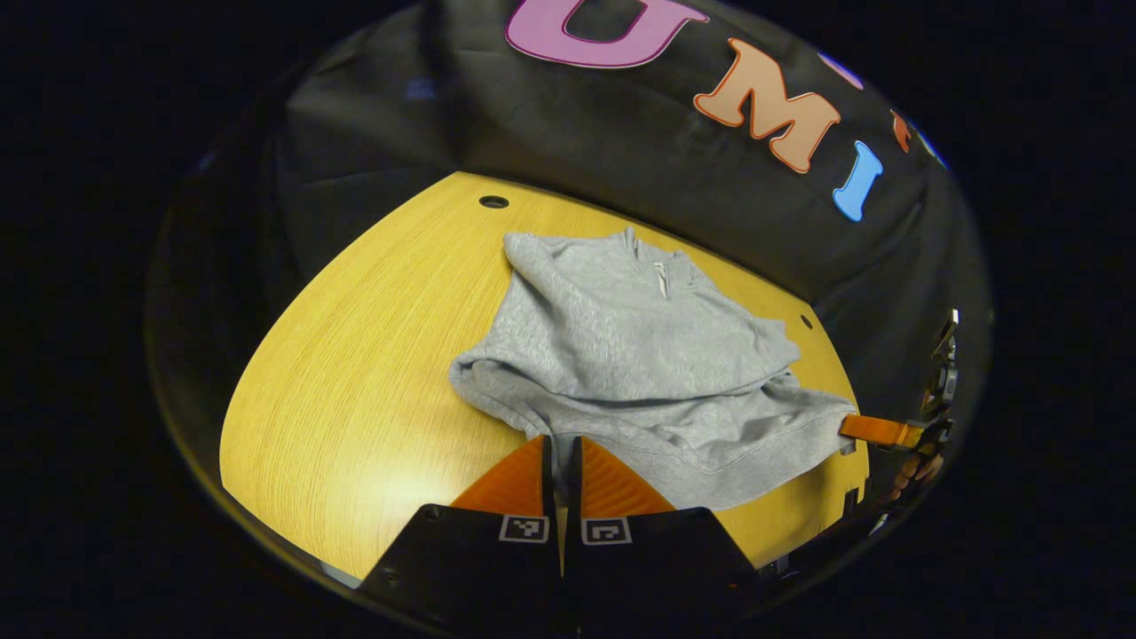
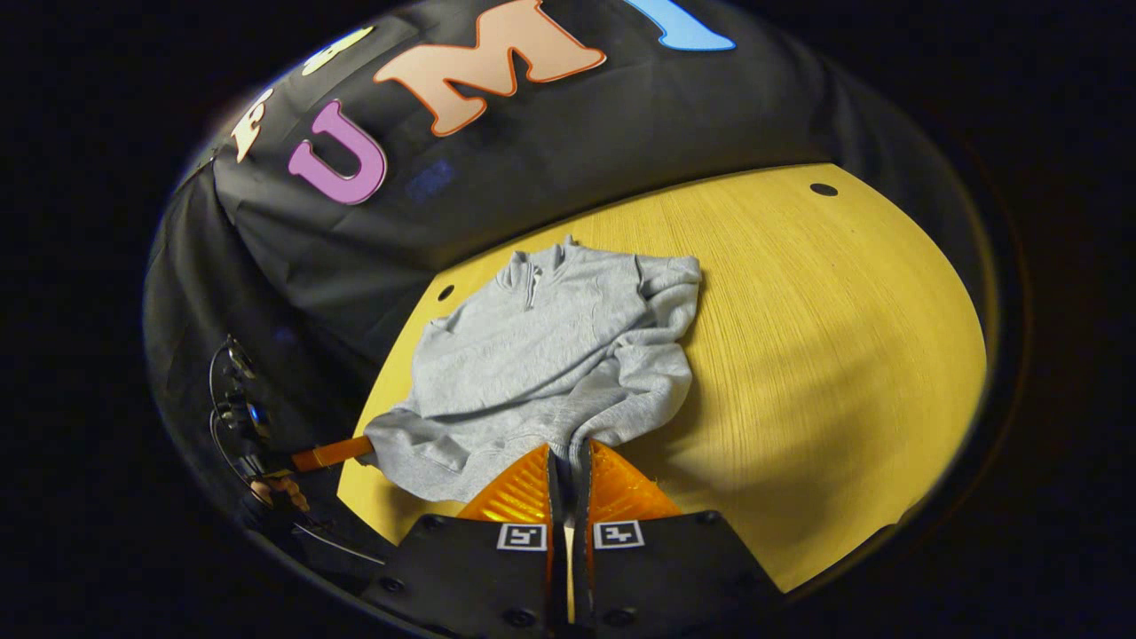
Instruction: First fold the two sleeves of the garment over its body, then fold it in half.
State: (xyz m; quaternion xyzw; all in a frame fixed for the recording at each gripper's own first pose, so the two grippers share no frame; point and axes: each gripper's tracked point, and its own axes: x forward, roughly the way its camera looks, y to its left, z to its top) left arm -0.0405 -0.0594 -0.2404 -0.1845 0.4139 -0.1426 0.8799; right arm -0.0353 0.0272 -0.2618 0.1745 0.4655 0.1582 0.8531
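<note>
With both sleeves folded over the grey sweatshirt (image 1: 621, 355), each gripper (image 1: 561, 444) (image 2: 568, 453) pinches its hem for the halving fold.

The garment (image 1: 639, 355) is covering the tips of the left tongs (image 1: 561, 448). The right tongs (image 2: 568, 457) are disappearing under its hem. The tabletop (image 1: 355, 373) near edge is being cut off.
</note>
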